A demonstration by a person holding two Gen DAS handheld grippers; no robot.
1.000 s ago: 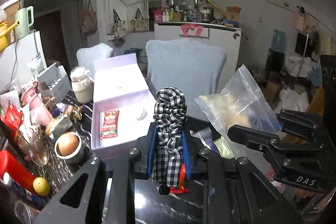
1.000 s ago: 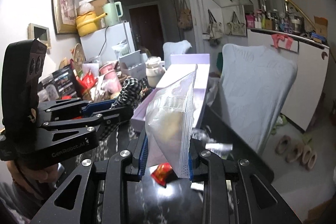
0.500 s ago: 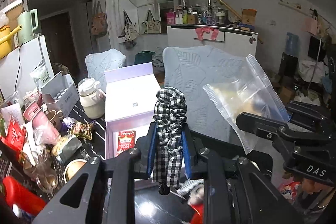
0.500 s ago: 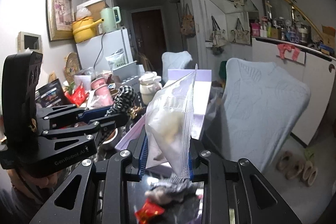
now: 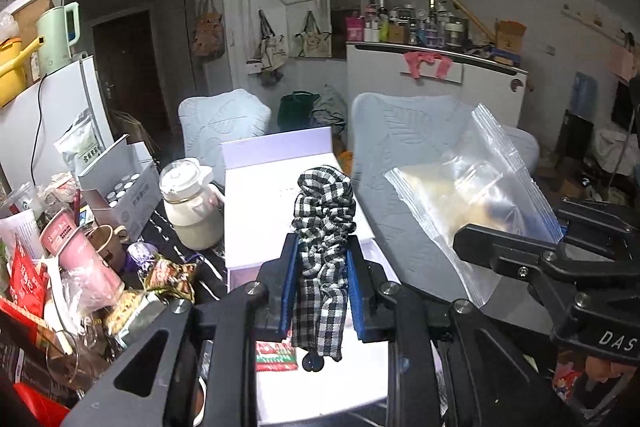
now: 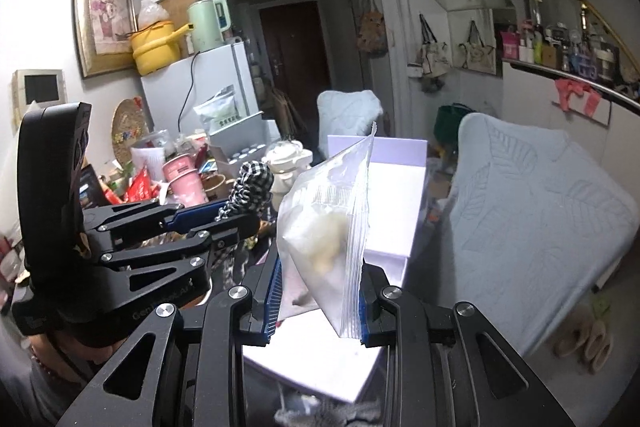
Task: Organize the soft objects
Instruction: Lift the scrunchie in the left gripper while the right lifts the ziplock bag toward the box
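The black-and-white checked scrunchie (image 5: 323,227) stands bunched and upright at the centre of the left wrist view, a small black bead hanging at its lower end. The clear zip bag (image 6: 332,227) holds a pale yellowish lump (contents unclear). Since a second ago, the open lilac box (image 5: 280,187) has slid lower in both views, now beneath the claws. The left claw (image 5: 322,283) is clamped on the scrunchie; the right claw (image 6: 320,297) pinches the bag's lower corner.
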